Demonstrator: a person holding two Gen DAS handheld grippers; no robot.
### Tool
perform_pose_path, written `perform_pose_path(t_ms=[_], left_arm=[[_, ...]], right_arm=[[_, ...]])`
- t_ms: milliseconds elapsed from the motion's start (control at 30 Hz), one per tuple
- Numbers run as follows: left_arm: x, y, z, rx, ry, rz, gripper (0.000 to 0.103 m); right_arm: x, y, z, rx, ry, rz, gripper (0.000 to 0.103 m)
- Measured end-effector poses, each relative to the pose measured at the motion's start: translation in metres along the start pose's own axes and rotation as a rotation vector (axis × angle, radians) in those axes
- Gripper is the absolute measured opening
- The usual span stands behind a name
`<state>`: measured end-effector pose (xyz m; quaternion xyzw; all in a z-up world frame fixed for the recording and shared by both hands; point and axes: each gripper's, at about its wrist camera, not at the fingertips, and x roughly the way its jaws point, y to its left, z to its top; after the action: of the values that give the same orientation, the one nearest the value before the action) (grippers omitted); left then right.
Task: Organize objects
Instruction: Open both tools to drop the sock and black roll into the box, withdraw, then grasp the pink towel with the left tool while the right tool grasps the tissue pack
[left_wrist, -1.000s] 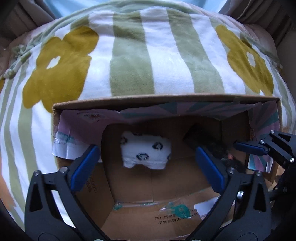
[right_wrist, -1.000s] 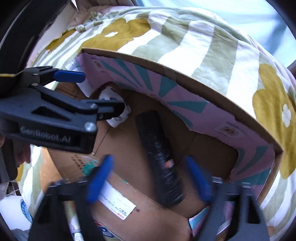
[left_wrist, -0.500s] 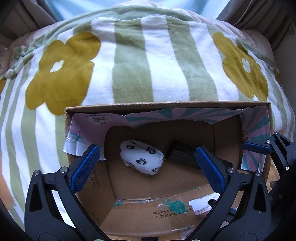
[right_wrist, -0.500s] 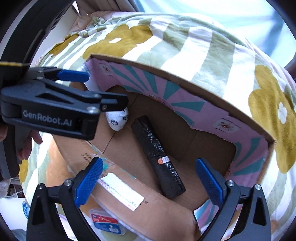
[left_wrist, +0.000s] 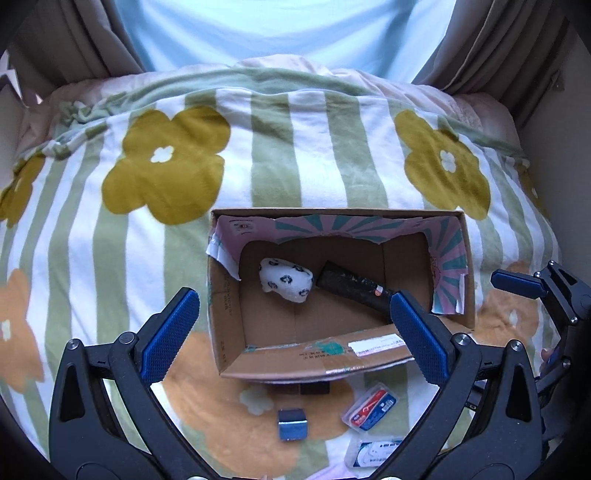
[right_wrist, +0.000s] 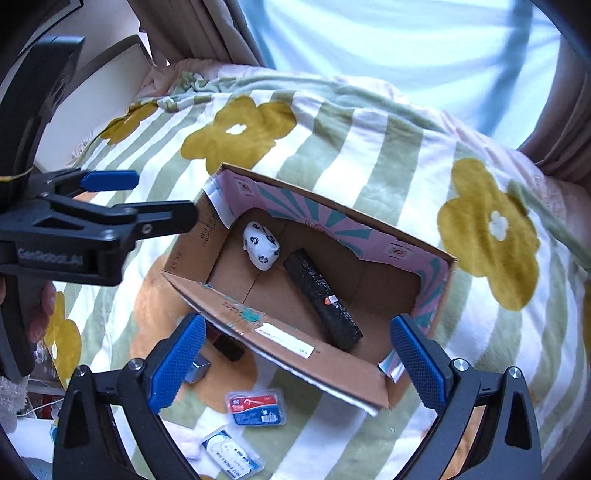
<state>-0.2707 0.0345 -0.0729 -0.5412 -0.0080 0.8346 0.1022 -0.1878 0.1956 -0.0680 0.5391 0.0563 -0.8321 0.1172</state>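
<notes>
An open cardboard box (left_wrist: 332, 213) (right_wrist: 334, 206) sits on a flowered blanket. On its floor lie a white cloth bundle with black prints (left_wrist: 286, 282) (right_wrist: 260, 245) and, to its right, a black roll (left_wrist: 351, 288) (right_wrist: 319, 295). My left gripper (left_wrist: 292, 297) hangs open above the box's near half, holding nothing; in the right wrist view the left gripper (right_wrist: 162, 199) is over the box's left corner. Over the near wall my right gripper (right_wrist: 295, 321) is also open and empty. One blue fingertip (left_wrist: 517, 283) of it shows right of the box.
In front of the box on the blanket (left_wrist: 166, 240) lie a small metallic cube (left_wrist: 291, 424) (right_wrist: 197, 369), a red-and-blue floss pack (left_wrist: 371, 406) (right_wrist: 256, 406) and a white-and-blue pack (left_wrist: 373, 452) (right_wrist: 231, 454). A dark block (right_wrist: 229, 349) is at the box's near wall. Curtains hang behind.
Both grippers have pulled back and up from inside the box, still open. The white bundle and black roll stay on the box floor. The small items in front have come into view.
</notes>
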Motion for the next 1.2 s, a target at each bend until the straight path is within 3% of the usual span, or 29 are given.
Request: perform_pose_path(t_ms=[200,633,933,1200], left_arm=[[-0.056,0.005,-0.029,-0.003,-0.035,0.054,0.103],[-0.136,0.018,-0.106,-0.009,-0.116,0.024,0.103],[-0.155,0.022,-0.160,-0.007,-0.100,-0.030,0.103],[-0.155,0.016,-0.182,0.083,-0.096,-0.093,0.103]], right_arm=[[-0.038,0.019,-0.011,0.083,-0.062,-0.055,0.100],[-0.102,0.045,-0.076,0.338,-0.127,-0.162,0.100],[-0.120,0.066,-0.124,0.383,-0.135,-0.198,0.100],[-0.131,0.071,-0.148,0.426,-0.158,-0.223,0.100]])
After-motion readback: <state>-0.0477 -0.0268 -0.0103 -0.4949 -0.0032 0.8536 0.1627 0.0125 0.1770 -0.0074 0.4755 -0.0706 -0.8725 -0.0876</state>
